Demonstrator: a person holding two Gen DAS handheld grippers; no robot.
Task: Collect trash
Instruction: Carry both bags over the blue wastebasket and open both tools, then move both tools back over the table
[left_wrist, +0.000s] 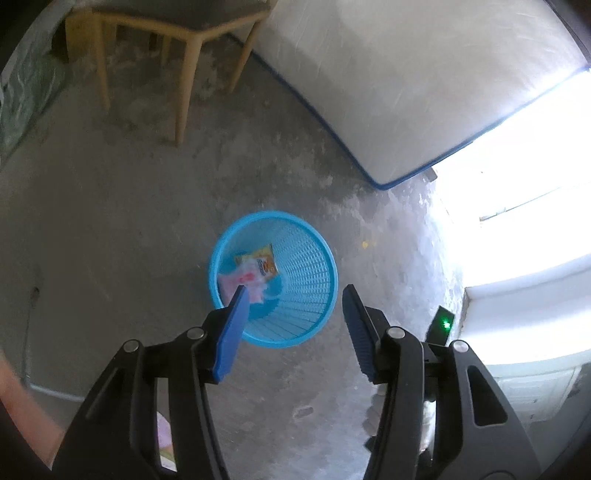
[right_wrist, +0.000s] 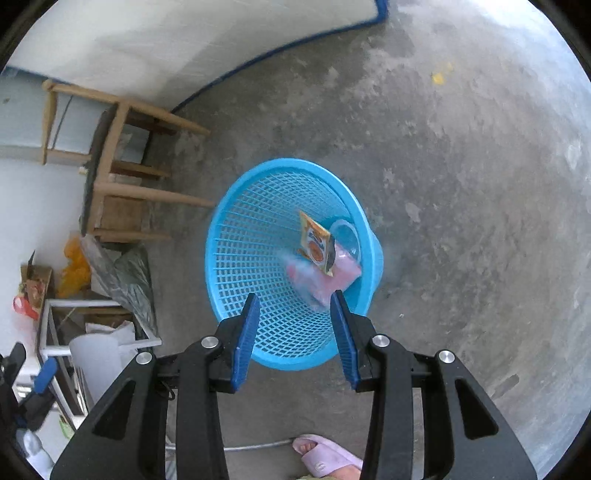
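Observation:
A blue mesh basket (left_wrist: 314, 288) (right_wrist: 251, 236) stands on the concrete floor. Inside it lie an orange snack packet (left_wrist: 265, 261) (right_wrist: 316, 242), a blurred pink wrapper (left_wrist: 243, 280) (right_wrist: 321, 282) and a clear plastic cup (right_wrist: 347, 236). My left gripper (left_wrist: 295, 291) hangs above the basket's near rim, open, with nothing between its blue pads; the pink wrapper shows just past the left pad's tip. My right gripper (right_wrist: 294, 296) also hovers over the near rim, open and empty.
A wooden stool (left_wrist: 184, 55) (right_wrist: 122, 173) and a white mattress with blue edging (left_wrist: 406, 85) (right_wrist: 166, 40) stand beyond the basket. A yellow scrap (left_wrist: 365, 243) (right_wrist: 438, 77) lies on the floor. Bags and clutter (right_wrist: 110, 273) sit at left. A foot in a pink slipper (right_wrist: 325, 458) is close.

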